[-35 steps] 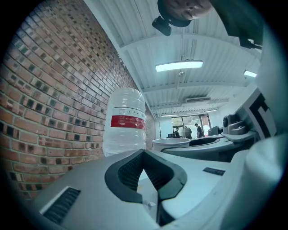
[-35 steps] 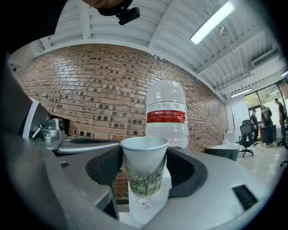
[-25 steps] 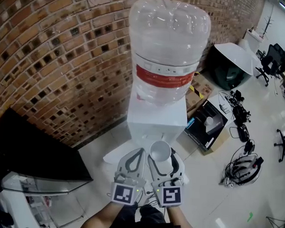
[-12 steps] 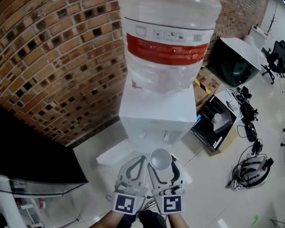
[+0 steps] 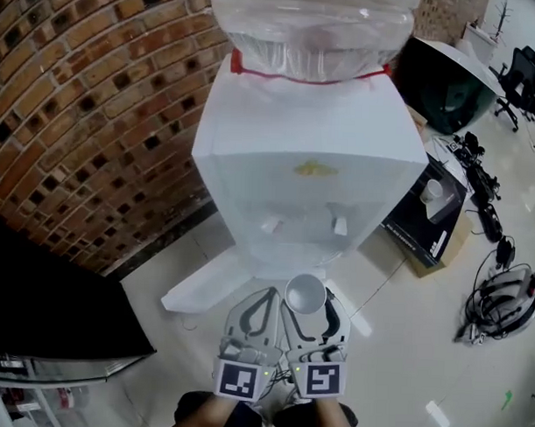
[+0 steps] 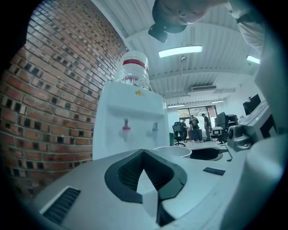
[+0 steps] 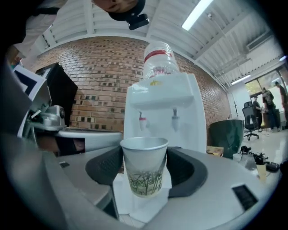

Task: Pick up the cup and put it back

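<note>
Paper cup [image 7: 143, 167] upright within right gripper [image 5: 310, 304]

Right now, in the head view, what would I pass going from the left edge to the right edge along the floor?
Black panel → white water dispenser → open box with a small cup in it → tangle of cables.

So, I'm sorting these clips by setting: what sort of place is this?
Most likely an office or lab workspace: a bottled water dispenser stands against a brick wall, office chairs sit in the background, and cables and gear lie strewn on the floor.
</note>
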Demonstrator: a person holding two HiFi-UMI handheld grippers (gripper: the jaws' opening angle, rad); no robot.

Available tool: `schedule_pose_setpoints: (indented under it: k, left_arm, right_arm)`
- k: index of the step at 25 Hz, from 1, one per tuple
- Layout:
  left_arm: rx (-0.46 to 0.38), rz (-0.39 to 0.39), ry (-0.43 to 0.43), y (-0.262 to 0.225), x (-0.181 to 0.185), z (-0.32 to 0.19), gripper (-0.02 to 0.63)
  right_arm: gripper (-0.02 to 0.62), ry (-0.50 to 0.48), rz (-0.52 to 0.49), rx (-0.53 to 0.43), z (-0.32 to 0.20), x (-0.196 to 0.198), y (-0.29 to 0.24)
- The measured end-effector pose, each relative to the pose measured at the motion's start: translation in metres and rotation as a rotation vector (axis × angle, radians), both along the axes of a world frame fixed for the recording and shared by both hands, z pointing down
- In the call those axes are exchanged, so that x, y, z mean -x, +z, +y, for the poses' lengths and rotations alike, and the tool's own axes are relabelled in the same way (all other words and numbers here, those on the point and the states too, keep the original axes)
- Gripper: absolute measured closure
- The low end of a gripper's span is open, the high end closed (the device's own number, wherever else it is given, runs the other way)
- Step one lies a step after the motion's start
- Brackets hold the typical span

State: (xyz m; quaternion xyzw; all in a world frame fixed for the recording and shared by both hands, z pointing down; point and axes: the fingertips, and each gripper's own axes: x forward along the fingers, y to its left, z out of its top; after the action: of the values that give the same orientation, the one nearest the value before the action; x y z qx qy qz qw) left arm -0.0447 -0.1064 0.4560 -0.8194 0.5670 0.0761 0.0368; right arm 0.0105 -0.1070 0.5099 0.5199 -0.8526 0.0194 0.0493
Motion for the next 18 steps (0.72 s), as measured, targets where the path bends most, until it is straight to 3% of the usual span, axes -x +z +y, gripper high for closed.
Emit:
schedule_pose_setpoints:
  k: [18]
  left_arm:
    - [0.039, -0.006, -0.042, 0.256, 0.012, -0.071, 0.606]
  right_arm:
    - [0.281, 0.033, 0.047, -0.008, -0.07, 0.01, 0.244]
